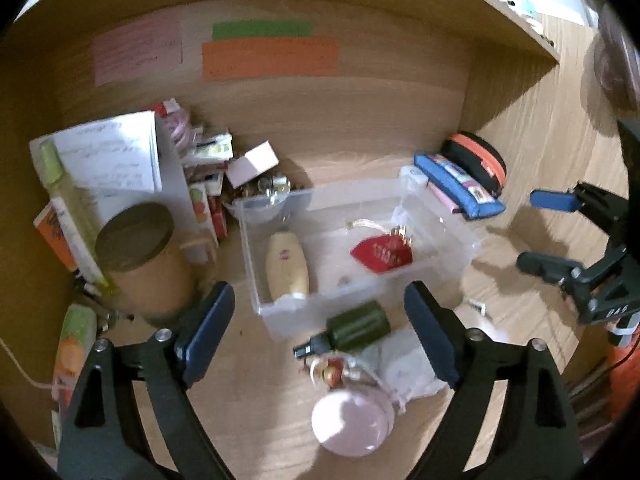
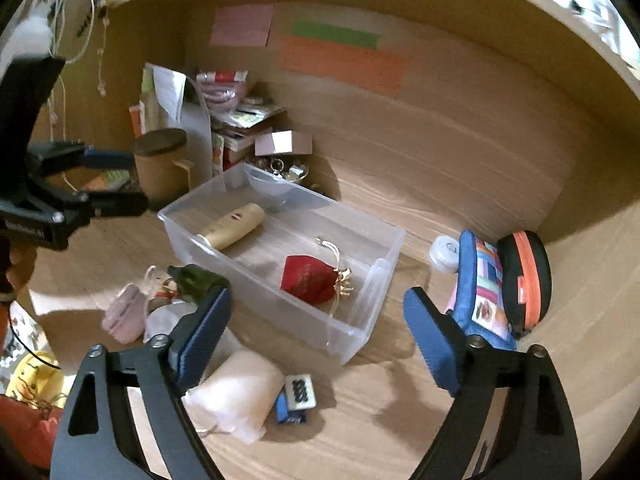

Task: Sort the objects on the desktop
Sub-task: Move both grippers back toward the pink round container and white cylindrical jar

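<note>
Wooden desk (image 2: 460,168) set in an alcove; pink, green and orange paper notes (image 1: 270,58) stuck on the back wall. Clear plastic bin (image 2: 384,256) sits mid-desk, holding a cream bottle (image 2: 236,227) lying on its side and a red drawstring pouch (image 2: 308,283) with gold cord. Left gripper (image 1: 320,332) hangs over the near side of the bin, jaws spread wide, nothing between them. Below it on the desk, just outside the bin: dark green spray bottle (image 1: 352,328) on its side, a pale pink round case (image 1: 352,420), a white cloth bag (image 1: 408,368). Right gripper (image 2: 316,336) also spread wide and empty, hovering over the bin's near right corner. Near its left finger: a cream-coloured wrapped bundle (image 2: 240,392), and beside that a mahjong-style tile (image 2: 301,390) resting on a small blue packet (image 2: 286,410). Right of the bin: white round container (image 2: 444,254), blue patchwork pencil case (image 2: 480,292), black-and-orange zip case (image 2: 526,276), leaning against one another. Back left corner cluttered: brown lidded jar (image 1: 140,256), papers, small boxes. Left-wrist view is blurred.
</note>
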`<act>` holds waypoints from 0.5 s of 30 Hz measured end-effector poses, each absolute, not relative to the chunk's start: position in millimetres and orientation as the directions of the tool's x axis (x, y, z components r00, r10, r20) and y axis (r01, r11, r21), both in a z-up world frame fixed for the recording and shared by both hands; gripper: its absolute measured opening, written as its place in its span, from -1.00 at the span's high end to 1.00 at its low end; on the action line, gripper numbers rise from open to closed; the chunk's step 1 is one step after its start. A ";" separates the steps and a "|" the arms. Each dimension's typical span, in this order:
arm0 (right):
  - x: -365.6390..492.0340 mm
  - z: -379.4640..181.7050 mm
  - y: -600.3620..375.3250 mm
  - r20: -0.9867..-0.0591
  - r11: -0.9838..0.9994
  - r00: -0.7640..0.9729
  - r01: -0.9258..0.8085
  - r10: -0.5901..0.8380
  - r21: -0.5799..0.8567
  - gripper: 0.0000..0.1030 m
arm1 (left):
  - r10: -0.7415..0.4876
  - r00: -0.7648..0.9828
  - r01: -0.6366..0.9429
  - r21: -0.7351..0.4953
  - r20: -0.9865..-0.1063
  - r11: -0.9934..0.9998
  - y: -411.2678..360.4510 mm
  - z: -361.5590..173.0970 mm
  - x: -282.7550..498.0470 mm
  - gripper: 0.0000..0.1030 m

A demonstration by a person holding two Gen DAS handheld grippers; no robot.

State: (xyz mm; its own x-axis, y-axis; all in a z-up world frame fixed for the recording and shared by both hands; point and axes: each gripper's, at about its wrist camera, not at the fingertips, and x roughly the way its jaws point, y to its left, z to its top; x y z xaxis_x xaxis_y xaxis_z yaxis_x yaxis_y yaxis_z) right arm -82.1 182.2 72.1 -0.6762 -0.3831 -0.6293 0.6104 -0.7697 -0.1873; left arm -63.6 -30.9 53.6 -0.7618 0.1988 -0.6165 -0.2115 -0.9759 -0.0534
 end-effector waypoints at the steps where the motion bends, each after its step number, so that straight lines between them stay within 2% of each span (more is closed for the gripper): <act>1: -77.8 71.1 184.0 -0.626 -0.774 -0.678 0.606 -0.384 -0.182 -0.71 | 0.198 -0.757 -0.210 -0.054 -0.622 -0.976 -30.7 50.4 -59.5 -0.69; 8: -56.7 58.8 196.2 -0.622 -0.793 -0.681 0.590 -0.387 -0.153 -0.71 | 0.196 -0.734 -0.216 -0.050 -0.651 -0.975 -24.5 29.1 -31.9 -0.71; 15: -49.1 25.8 201.1 -0.672 -0.803 -0.637 0.587 -0.378 -0.104 -0.72 | 0.201 -0.694 -0.228 -0.053 -0.692 -0.972 -19.0 1.5 -16.3 -0.71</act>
State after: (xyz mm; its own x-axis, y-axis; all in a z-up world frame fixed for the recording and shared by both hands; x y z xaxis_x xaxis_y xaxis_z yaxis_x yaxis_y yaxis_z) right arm -49.1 201.1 25.8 -0.6368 -0.3782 -0.6719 0.5866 -0.8032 -0.1038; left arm -16.3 -19.0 1.5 -0.6938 0.2008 -0.6916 -0.2282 -0.9722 -0.0534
